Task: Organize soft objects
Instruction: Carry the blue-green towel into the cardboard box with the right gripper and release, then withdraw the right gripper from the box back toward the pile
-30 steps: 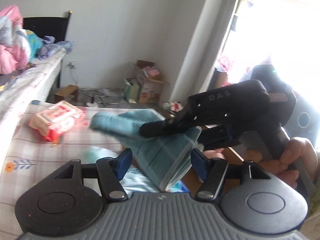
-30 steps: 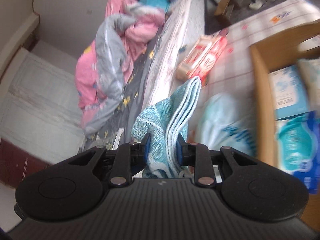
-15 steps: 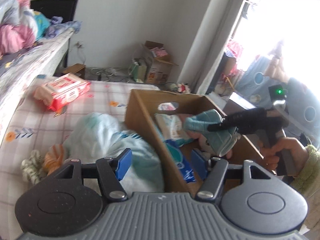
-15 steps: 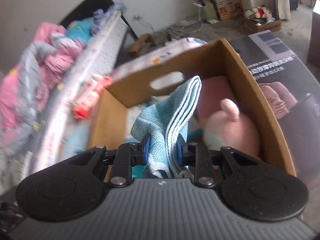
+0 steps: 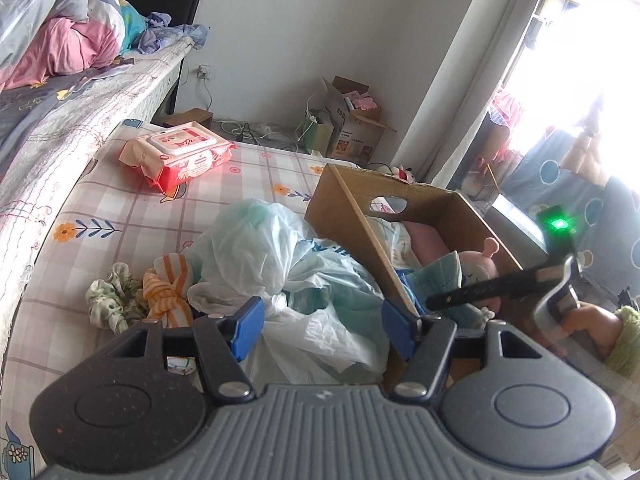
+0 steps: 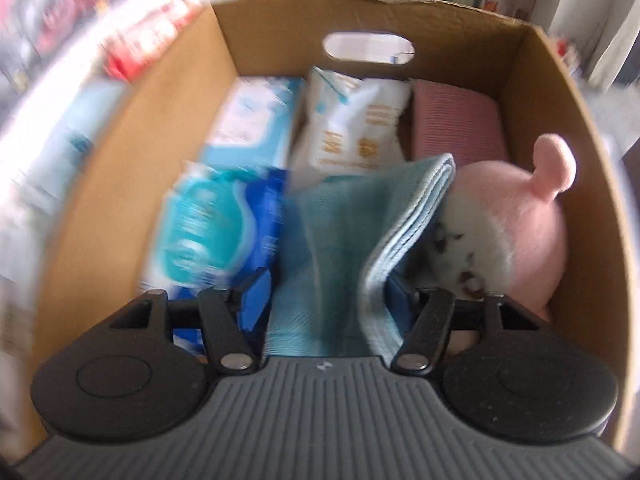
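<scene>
My right gripper [image 6: 326,296] points down into the cardboard box [image 6: 280,12]. Its jaws are opening, and the folded blue towel [image 6: 332,240] lies loose between them, resting against a pink plush toy [image 6: 520,216]. Packs of wipes [image 6: 352,120] and a folded pink cloth [image 6: 452,120] fill the box's far end. In the left wrist view the towel [image 5: 440,270] sits inside the box [image 5: 348,208] beside the plush [image 5: 486,266]. My left gripper [image 5: 322,320] hangs open and empty over a crumpled plastic bag [image 5: 256,248].
On the checked mat left of the bag lie an orange striped cloth [image 5: 168,288] and a green patterned cloth [image 5: 112,300]. A red pack of wipes [image 5: 180,152] sits farther back. A bed [image 5: 60,112] with heaped bedding runs along the left.
The right gripper carried the towel from above the mat down into the box and spread its jaws. The left gripper sank toward the plastic bag, still open.
</scene>
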Motion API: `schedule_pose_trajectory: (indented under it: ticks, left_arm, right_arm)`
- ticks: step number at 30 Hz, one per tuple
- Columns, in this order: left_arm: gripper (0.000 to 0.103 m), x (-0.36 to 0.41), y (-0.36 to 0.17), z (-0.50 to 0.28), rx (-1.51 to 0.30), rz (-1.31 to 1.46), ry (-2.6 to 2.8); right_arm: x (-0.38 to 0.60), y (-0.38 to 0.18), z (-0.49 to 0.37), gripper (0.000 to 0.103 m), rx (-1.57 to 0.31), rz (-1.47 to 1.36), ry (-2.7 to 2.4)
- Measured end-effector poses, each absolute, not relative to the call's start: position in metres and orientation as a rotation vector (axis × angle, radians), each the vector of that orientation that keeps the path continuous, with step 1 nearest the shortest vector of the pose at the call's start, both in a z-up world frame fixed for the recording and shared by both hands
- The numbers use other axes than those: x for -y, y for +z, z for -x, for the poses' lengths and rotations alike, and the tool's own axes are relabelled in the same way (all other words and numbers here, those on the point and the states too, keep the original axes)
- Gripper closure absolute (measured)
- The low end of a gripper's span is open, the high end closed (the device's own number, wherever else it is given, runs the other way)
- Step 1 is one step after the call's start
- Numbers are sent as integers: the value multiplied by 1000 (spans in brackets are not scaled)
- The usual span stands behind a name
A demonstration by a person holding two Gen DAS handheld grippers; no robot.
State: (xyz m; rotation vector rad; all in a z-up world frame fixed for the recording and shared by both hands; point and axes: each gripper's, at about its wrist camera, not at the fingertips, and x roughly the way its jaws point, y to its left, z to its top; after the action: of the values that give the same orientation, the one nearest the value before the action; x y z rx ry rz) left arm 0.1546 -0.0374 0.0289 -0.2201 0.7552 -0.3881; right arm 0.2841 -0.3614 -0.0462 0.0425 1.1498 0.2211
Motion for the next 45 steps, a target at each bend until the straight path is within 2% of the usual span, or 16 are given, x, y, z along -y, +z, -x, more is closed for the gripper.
schedule_pose_trajectory:
  ticks: [5,11,15,24,31,37,45]
  left_arm:
    - [37,29,24,-151,-761,232,-387]
    - [36,17,23,-144,-756,252,-369]
    - [36,11,23,-139,-760,262,-360]
    - [35,1,25,-130,-748,276,-355]
    - [33,-3,25,-126,-742,284,-350]
    - [33,-6,27,-120,-732,283,-344]
    - [28,-19,35,-109,-700,283,-311]
  right_arm:
    - [390,-34,-294,42,-1106,-326,212]
    - [399,-65,-311,42,-1142,-481,175]
    - [391,-88,-319,42,-1175,-493,159]
    - [406,-80,-321,42,-1143,-560,101]
    - [413,-52,-312,33,-1020,-523,55]
    - [421,-36,-306,33,-940,-535,33]
    - [424,26,-270,31,-760,-531,54]
